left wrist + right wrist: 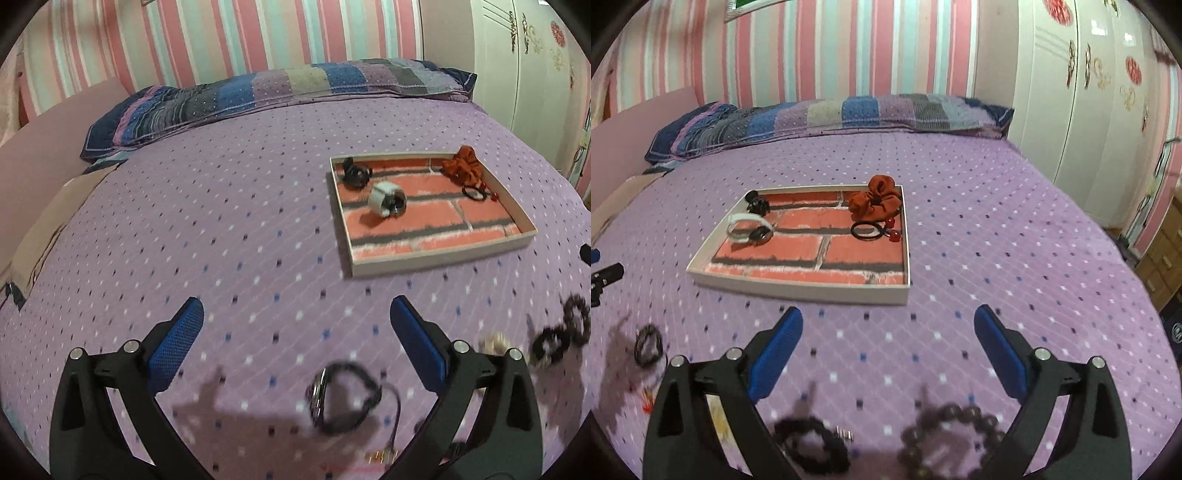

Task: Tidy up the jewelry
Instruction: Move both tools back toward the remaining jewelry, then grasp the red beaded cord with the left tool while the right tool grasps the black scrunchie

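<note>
Both empty and wide open, the right gripper [888, 350] has the bead bracelet [955, 443] at lower centre, nearer than the left gripper [297, 345], whose watch [341, 397] lies bottom centre.

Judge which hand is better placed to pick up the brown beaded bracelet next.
Right, probably. The brown beaded bracelet lies on the bedspread between the right gripper's open fingers. From the left gripper, open too, it sits far off to the side.
</note>
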`<move>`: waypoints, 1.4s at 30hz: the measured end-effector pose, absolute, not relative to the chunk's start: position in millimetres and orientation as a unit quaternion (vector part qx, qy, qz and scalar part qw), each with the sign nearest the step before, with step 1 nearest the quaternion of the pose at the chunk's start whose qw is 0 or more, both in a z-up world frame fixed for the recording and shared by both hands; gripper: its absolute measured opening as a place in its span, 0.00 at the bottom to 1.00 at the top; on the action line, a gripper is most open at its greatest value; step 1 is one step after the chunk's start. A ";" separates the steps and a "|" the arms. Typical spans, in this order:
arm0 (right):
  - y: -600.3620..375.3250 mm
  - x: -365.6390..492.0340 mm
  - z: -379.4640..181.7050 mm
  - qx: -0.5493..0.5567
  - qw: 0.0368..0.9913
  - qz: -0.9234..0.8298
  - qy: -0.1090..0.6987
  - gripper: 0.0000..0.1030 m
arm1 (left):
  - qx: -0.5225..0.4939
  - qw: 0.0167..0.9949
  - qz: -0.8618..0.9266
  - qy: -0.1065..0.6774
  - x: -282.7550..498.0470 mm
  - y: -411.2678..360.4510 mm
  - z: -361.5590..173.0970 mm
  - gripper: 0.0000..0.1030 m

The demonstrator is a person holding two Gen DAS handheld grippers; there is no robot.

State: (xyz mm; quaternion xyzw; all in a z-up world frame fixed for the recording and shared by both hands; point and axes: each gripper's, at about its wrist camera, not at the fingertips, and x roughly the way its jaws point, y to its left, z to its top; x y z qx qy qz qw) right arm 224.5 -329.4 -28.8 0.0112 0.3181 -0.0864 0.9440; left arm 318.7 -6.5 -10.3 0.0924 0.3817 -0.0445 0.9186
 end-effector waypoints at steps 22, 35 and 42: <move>-300.9 146.2 -90.1 0.035 0.943 -0.108 0.312 0.88 | 0.024 0.909 -0.074 0.409 211.6 -2.5 -75.3 0.94; -295.6 161.9 -108.2 0.043 0.935 -0.103 0.337 0.64 | 0.031 0.899 -0.088 0.429 204.4 -14.8 -108.8 0.76; -297.3 172.0 -119.8 0.054 0.928 -0.099 0.356 0.63 | 0.036 0.898 -0.095 0.429 209.1 -23.7 -115.0 0.70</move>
